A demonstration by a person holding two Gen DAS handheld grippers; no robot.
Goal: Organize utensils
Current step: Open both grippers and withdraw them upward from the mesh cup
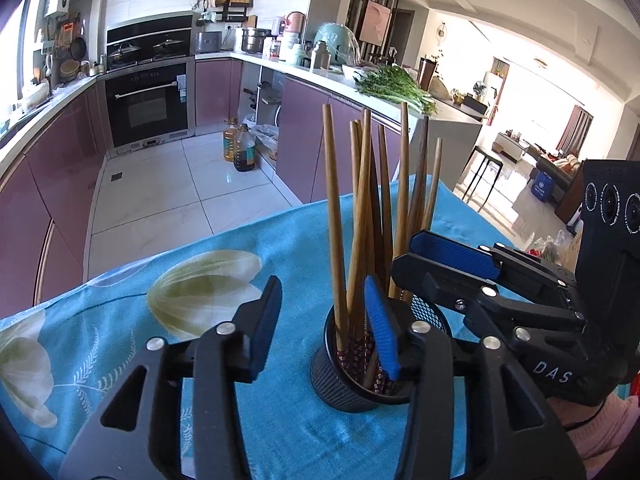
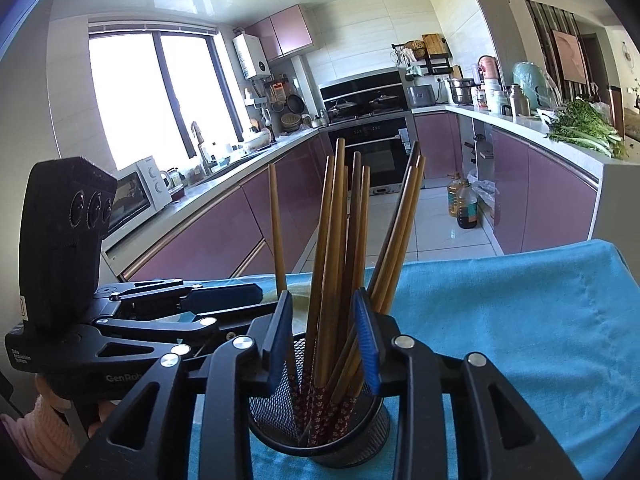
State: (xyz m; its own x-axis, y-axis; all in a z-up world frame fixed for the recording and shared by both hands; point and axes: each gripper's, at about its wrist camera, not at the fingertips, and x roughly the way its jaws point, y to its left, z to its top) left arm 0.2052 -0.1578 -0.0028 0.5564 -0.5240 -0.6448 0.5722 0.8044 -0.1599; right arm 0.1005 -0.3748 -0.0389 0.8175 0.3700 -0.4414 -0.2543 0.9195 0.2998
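A: Between the left jaws there is only blue cloth; they stand partly apart and grip nothing. The right-hand pad hangs at the cup's rim, beside the chopsticks.

B: And the right jaws?

A: Narrower, also apart. Several chopsticks rise through the gap between the pads, but I see no pad pressing on them, so I'd call that loose, not a grip.

B: So where are the utensils?

A: All standing in the black mesh cup, patterned ends down, plain ends fanned upward. The cup sits on the cloth-covered surface, near its front edge.

B: Why both grippers around one cup?

A: My guess: one comes in from each side, so a bundle can be steadied and dropped upright without tipping the cup. A pink sleeve shows behind the right gripper.

B: How far along?

A: No loose chopsticks show on the cloth, so the sorting looks nearly done. The risk is snagging a stick when backing away.

B: Beyond that?

A: Kitchen counter with greens, oil bottles on the floor.
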